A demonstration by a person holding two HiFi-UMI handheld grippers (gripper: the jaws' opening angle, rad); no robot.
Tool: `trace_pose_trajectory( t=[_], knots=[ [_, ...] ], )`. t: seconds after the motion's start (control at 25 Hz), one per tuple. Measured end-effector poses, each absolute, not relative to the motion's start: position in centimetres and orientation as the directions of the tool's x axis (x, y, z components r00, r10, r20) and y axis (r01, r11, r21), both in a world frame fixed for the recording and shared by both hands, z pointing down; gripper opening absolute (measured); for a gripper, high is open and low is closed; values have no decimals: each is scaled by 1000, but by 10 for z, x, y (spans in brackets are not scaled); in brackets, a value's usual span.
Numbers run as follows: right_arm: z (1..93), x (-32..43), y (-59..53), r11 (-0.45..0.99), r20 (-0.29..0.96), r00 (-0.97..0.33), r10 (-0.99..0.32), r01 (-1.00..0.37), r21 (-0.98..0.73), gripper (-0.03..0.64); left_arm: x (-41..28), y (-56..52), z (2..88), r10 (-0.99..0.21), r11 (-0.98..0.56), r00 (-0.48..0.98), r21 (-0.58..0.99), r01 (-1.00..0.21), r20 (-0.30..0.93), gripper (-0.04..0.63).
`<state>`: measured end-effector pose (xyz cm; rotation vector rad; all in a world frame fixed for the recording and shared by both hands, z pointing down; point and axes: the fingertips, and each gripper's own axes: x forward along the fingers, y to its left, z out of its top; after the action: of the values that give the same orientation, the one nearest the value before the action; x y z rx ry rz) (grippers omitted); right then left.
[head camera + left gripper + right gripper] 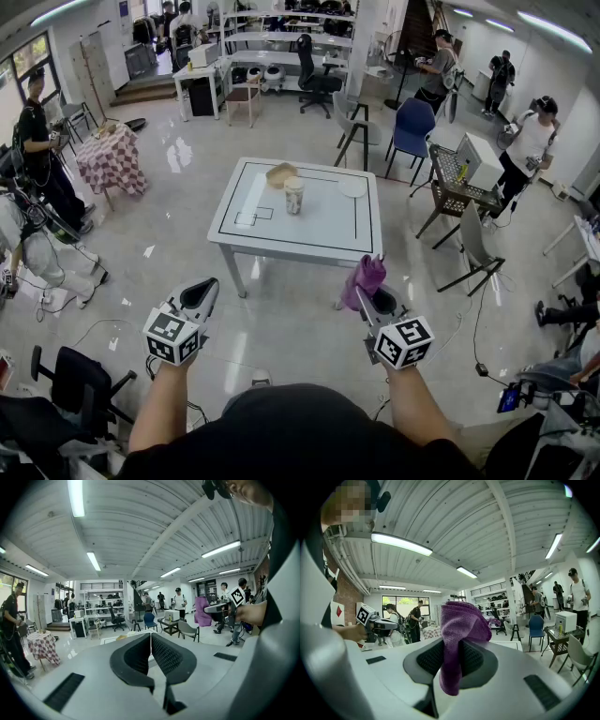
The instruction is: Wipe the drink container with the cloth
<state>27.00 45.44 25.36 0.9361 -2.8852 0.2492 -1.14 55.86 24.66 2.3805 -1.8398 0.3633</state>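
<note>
Purple cloth (459, 620) pinched, right gripper (377, 298) forward | left gripper (150, 639) closed, forward

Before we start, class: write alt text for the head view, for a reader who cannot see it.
A person's right claw grips a purple cloth; the left claw is shut and empty. Both are held out short of a white table where a drink container stands.
</note>
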Motion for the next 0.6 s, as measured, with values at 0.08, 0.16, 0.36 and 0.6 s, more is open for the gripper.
trace_pose_trajectory(
  t=[0.08,0.16,0.36,0.6],
  knots=[
    [254,259,443,797,143,-806,-574,-590,-126,87,-23,545,248,-935,-264,242,-53,-963,259,25],
    [253,245,432,796,144,-805,-576,-592,-126,87,-36,531,247,-932,-272,250,-48,-961,262,25],
    [255,208,409,784,151,-794,-589,-607,-128,87,-74,499,248,-923,-298,276,-42,-954,268,25],
    [260,168,379,764,154,-773,-616,-633,-125,88,-114,456,254,-906,-340,321,-26,-940,275,25]
  ],
)
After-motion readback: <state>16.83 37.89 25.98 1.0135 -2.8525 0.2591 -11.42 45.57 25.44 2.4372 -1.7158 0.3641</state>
